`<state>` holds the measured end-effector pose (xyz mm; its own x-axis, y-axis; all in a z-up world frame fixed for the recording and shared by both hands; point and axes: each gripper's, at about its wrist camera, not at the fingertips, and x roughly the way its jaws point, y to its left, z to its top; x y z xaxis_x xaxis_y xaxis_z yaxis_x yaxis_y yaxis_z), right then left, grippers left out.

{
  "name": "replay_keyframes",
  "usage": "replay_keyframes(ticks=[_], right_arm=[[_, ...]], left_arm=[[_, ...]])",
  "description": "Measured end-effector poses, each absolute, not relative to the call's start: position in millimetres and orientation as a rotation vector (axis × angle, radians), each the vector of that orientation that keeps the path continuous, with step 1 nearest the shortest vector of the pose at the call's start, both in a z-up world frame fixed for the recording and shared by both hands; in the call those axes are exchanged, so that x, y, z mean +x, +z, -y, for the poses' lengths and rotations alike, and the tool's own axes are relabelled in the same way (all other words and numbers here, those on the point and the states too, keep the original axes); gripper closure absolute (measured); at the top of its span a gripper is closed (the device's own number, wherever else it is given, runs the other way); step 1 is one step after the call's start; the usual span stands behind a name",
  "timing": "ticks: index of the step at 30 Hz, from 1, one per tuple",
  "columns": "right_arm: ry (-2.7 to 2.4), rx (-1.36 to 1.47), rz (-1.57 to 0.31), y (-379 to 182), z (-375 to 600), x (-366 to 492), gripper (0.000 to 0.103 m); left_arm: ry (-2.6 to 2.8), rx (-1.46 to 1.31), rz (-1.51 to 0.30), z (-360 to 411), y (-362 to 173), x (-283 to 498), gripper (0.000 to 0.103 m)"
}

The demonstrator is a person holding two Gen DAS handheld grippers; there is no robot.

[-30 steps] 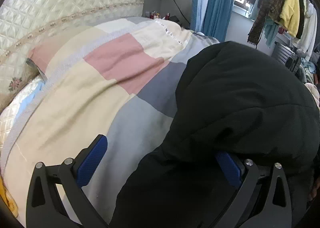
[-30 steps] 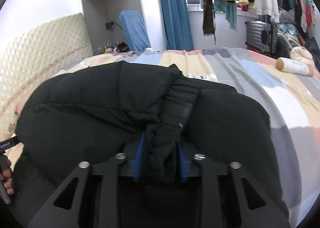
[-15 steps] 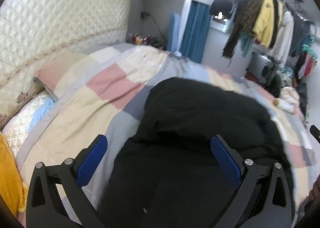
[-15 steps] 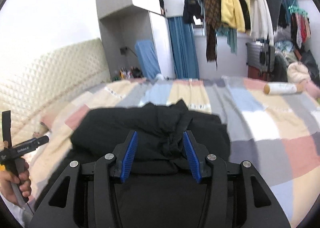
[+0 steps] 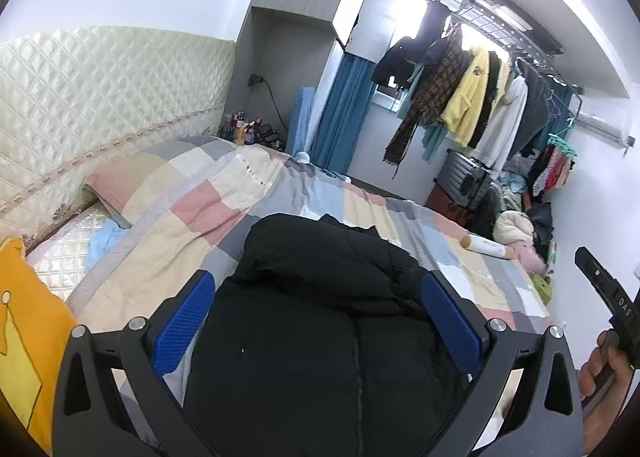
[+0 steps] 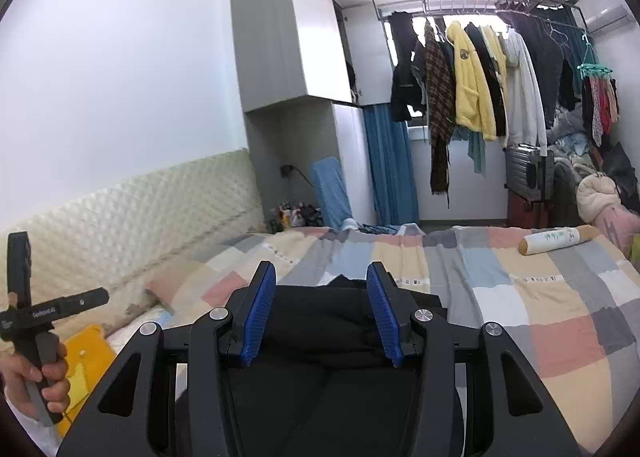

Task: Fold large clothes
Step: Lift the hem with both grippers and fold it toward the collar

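A black padded jacket (image 5: 320, 349) lies folded in a thick bundle on the patchwork bedspread (image 5: 192, 225). My left gripper (image 5: 318, 277) hangs above it, open wide, blue pads clear of the fabric on both sides. In the right wrist view the jacket (image 6: 320, 337) shows low between the fingers of my right gripper (image 6: 320, 269), which is open with nothing between its pads. Both grippers are raised well off the bed. The jacket's near part is hidden behind the gripper bodies.
A quilted headboard (image 6: 140, 217) runs along the left. A yellow cushion (image 5: 24, 337) sits at the near left. A white roll (image 6: 554, 239) lies at the bed's far right. A rack of hanging clothes (image 6: 480, 89) and a suitcase (image 6: 528, 173) stand beyond. A hand (image 6: 36, 373) holds the left gripper.
My right gripper let go of the bunched black fabric and opened. Both grippers rose and drew back, so the jacket now looks smaller and lower. The left stayed open.
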<state>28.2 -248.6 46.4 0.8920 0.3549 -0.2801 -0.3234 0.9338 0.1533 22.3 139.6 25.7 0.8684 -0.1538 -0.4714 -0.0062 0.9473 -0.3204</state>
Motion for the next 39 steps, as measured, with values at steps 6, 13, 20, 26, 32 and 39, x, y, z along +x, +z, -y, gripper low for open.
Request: replay_keyframes(ticks=[6,13,20,26,32,39], right_arm=[[0.364,0.143,-0.398,42.5,265.6,-4.2,0.058],[0.366,0.210,-0.564,-8.0,299.6,-21.4,0.058],[0.321,0.214,-0.713,-67.8,330.2,-32.7,0.057],[0.296,0.261,-0.854,-114.3,357.6,-21.0,0.057],[0.289,0.318,-0.976,-151.8,379.1,-5.5,0.057],[0.304,0.387,-1.120,-189.3,390.5,13.0,0.056]], left_arm=[[-0.129,-0.282,-0.584,-133.7,18.0,-9.3,0.000],[-0.154,-0.283,-0.720,-137.5,-37.0,-27.7,0.000],[-0.091,-0.288,-0.887,-155.3,-110.6,-10.5,0.000],[-0.064,-0.296,-1.006,-171.5,-156.0,7.8,0.001],[-0.053,-0.313,-1.112,-184.8,-193.6,28.0,0.001],[-0.083,-0.366,-1.208,-201.2,-223.8,45.2,0.001]])
